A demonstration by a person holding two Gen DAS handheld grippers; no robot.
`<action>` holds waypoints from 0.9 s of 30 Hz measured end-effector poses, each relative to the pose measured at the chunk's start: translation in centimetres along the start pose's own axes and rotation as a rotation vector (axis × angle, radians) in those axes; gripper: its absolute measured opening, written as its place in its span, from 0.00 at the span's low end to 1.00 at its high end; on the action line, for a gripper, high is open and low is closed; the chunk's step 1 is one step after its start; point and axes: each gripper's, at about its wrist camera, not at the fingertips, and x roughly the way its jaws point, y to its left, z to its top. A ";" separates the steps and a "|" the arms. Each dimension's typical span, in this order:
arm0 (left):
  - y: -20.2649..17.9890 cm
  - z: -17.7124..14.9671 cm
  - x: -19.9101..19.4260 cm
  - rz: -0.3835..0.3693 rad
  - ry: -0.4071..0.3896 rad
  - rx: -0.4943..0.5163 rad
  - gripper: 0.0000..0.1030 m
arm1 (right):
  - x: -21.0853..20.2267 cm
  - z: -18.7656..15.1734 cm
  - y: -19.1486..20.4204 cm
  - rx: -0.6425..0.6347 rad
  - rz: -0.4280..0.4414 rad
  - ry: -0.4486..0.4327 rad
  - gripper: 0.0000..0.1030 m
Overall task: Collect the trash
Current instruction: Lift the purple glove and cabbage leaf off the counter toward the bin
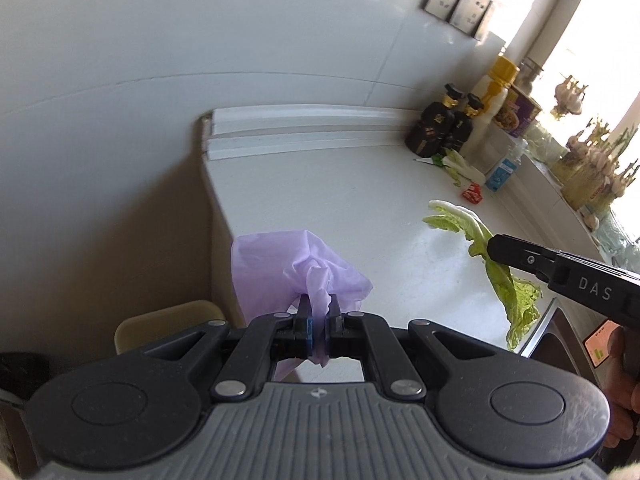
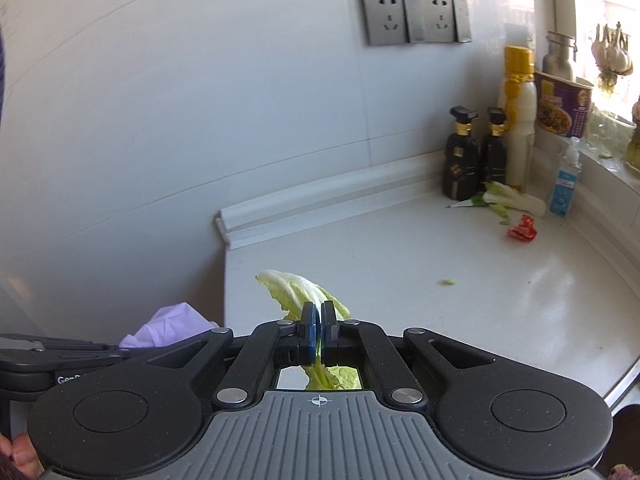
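Lilac thin-plastic bag (image 1: 298,268), pinched by the left gripper (image 1: 319,312) off the white stone counter's (image 1: 360,200) 9 o'clock edge, seemingly awaits the limp pale-green cabbage leaf (image 2: 304,292) clenched by the right gripper (image 2: 319,320), with more scraps at 2 o'clock.

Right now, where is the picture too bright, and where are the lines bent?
Left wrist view: the window is washed out white, and the counter's back ledge curves. Right wrist view: the window side glares, the wall seam bows, and the sockets stay sharp.
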 end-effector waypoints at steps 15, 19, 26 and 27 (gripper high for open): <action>10.1 -4.7 0.1 0.038 0.032 -0.274 0.05 | 2.8 -2.4 8.0 -0.068 0.131 0.072 0.00; 12.3 -5.9 1.0 0.064 0.045 -0.351 0.05 | 4.8 -2.7 10.2 -0.111 0.177 0.110 0.00; 14.2 -7.3 3.4 0.097 0.081 -0.391 0.05 | 10.2 -3.9 13.6 -0.196 0.224 0.207 0.01; 14.2 -7.3 3.7 0.100 0.086 -0.384 0.05 | 11.0 -4.1 14.1 -0.207 0.228 0.222 0.01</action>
